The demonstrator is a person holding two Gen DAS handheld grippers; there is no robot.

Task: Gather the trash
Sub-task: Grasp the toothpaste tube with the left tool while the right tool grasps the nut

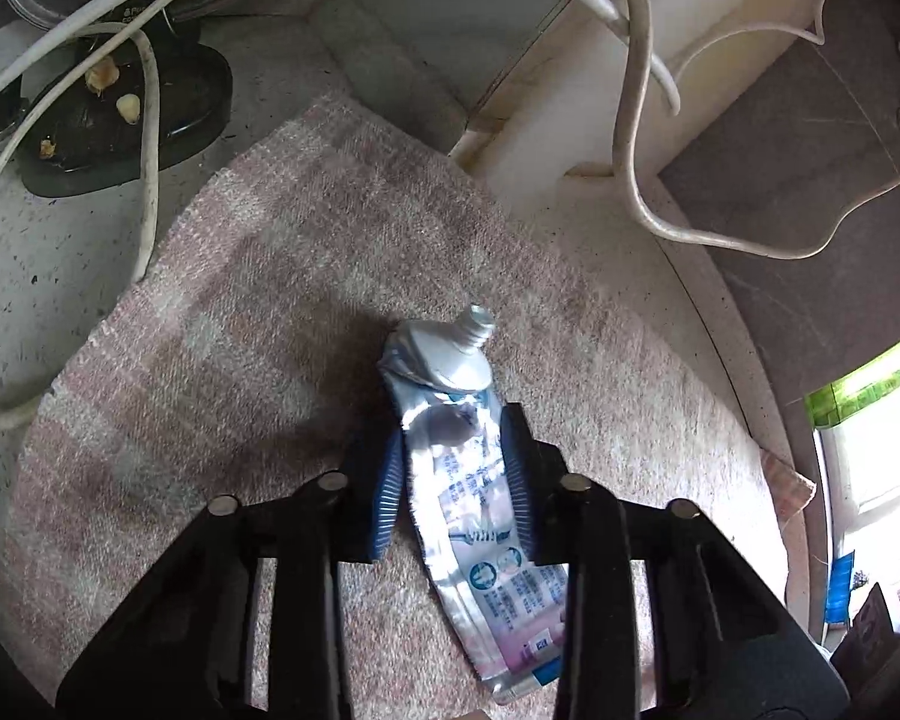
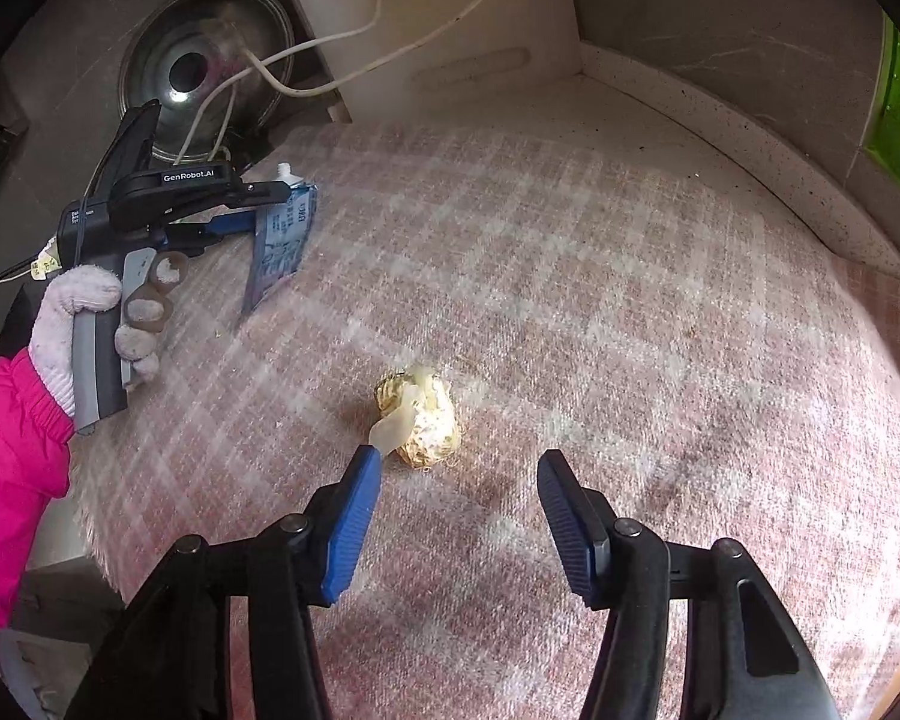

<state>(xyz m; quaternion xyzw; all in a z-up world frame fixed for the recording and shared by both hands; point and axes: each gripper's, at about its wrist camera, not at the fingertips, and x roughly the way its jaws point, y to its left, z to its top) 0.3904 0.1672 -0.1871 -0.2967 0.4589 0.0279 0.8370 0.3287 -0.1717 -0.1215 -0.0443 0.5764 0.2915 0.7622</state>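
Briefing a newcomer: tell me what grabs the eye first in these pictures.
A squashed, capless tube lies on the pink checked cloth, with the left gripper closing its jaws around it. In the right view, a pale crumpled scrap sits mid-cloth, just ahead of the right gripper, whose jaws stand open.

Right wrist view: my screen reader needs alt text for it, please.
The right gripper hangs open over a pale garlic scrap on a pink checked cloth. At far left, a gloved hand works the left gripper, closed on a flattened toothpaste tube.
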